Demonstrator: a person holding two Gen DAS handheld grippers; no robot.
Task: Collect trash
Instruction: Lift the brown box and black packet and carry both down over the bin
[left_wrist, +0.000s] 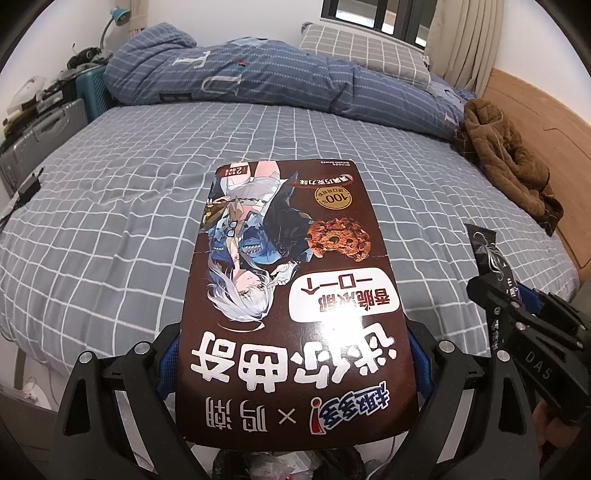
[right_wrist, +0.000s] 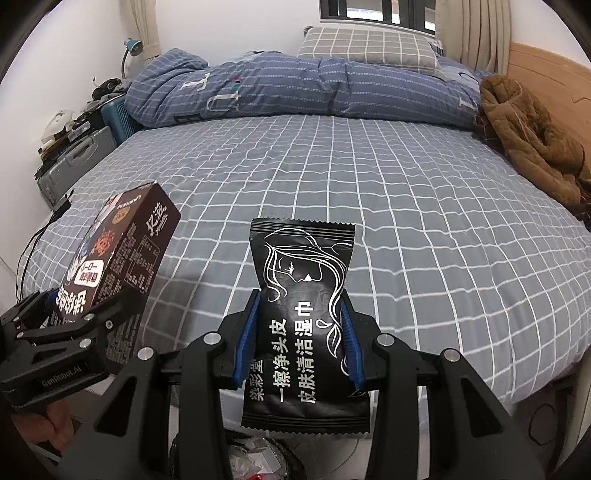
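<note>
Trash is in both grippers; the largest piece, the box (left_wrist: 291, 295), fills the centre of the left view, clamped across its width by the left gripper (left_wrist: 293, 363) with jaws spread wide against its two long sides; in the right view it shows at lower left, tilted up over the bed (right_wrist: 424, 221); the smaller piece, the packet (right_wrist: 306, 317), stands in the middle of the right view, pinched at its waist between the blue pads (right_wrist: 250, 332) of the right gripper (right_wrist: 301, 343), jaws closed partway on it. We judge the step in hand to be carrying both pieces to the bag (right_wrist: 258, 458), whose crumpled dark mouth shows at the bottom edge of both views, below the grippers. To do it well we keep both grips firm until each piece is over that mouth; we bring the box in end first, since it is wide; we drop one piece at a time so the grippers do not knock together; the packet is soft and may slip, so we avoid shaking it. How deep the bag is we cannot tell.
</note>
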